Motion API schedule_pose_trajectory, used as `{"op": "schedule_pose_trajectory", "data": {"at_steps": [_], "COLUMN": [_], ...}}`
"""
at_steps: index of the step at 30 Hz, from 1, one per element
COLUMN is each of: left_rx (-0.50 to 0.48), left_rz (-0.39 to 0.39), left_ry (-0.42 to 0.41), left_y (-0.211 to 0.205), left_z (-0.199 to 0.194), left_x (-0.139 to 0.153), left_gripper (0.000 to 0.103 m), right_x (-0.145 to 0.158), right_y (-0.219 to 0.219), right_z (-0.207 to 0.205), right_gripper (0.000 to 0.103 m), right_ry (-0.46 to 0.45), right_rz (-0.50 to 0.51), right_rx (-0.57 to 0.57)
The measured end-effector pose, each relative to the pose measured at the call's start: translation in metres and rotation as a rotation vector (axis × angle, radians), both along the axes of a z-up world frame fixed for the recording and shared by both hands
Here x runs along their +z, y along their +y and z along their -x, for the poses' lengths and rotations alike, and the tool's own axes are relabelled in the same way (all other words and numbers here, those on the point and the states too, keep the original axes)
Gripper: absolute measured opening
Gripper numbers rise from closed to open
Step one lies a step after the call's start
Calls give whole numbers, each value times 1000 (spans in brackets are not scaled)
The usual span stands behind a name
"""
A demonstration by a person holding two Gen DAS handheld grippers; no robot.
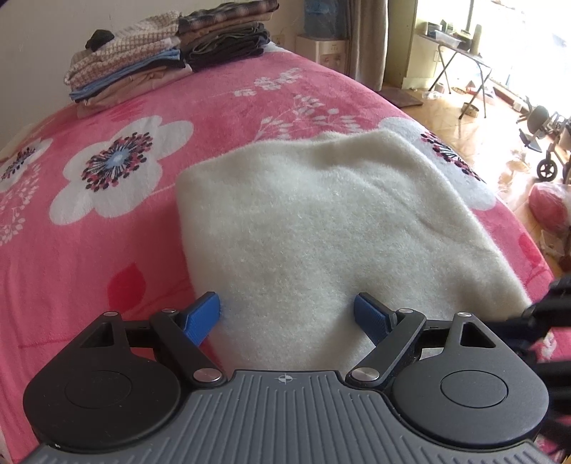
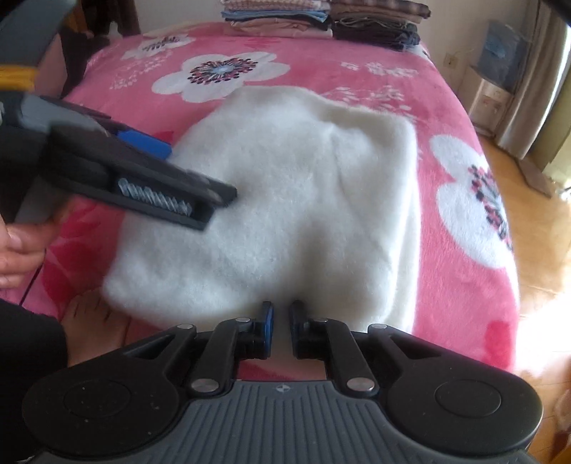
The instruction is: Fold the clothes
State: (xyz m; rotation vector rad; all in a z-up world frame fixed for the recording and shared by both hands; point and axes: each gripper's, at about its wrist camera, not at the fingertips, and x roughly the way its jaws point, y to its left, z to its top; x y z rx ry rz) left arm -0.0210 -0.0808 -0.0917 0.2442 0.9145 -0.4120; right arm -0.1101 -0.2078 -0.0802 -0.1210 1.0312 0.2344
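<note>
A fluffy white garment (image 1: 328, 228) lies folded into a rough rectangle on the pink flowered bedspread (image 1: 117, 250). My left gripper (image 1: 289, 310) is open, its blue pads resting over the garment's near edge with nothing between them. In the right wrist view the same garment (image 2: 303, 185) lies ahead. My right gripper (image 2: 281, 314) has its jaws nearly closed with a narrow gap, right at the garment's near edge; no cloth shows between the pads. The left gripper also shows in the right wrist view (image 2: 142, 171), over the garment's left side.
Two stacks of folded clothes (image 1: 167, 46) stand at the far end of the bed, also in the right wrist view (image 2: 321, 18). The bed edge drops to a wooden floor (image 1: 464, 117) on the right, with a folding table (image 1: 460, 60) and a wheelchair (image 1: 549, 142). My bare foot (image 2: 96, 328) is near the garment.
</note>
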Motion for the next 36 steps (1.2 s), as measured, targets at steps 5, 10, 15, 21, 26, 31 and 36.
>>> {"op": "schedule_pose_trajectory", "data": {"at_steps": [5, 10, 15, 21, 26, 31, 36], "left_rx": [-6, -12, -12, -13, -14, -12, -8], "left_rz": [-2, -9, 5, 21, 24, 28, 40], "left_ry": [-2, -7, 2, 12, 11, 13, 13], "left_y": [0, 0, 2, 6, 6, 7, 9], "left_z": [0, 0, -1, -2, -2, -2, -1], "left_x": [0, 0, 0, -1, -2, -2, -1], "left_gripper": [84, 85, 84, 85, 85, 85, 85], "right_x": [13, -1, 24, -2, 0, 1, 0], "right_y": [-13, -10, -9, -10, -10, -16, -17], "right_z": [-11, -23, -35, -51, -51, -52, -52], "right_gripper": [11, 11, 11, 12, 12, 12, 12], "right_ry": [-60, -21, -54, -63, -53, -46, -43], "right_rz": [18, 57, 68, 91, 88, 51, 37], "right_rx": [-49, -28, -40, -40, -45, -63, -70]}}
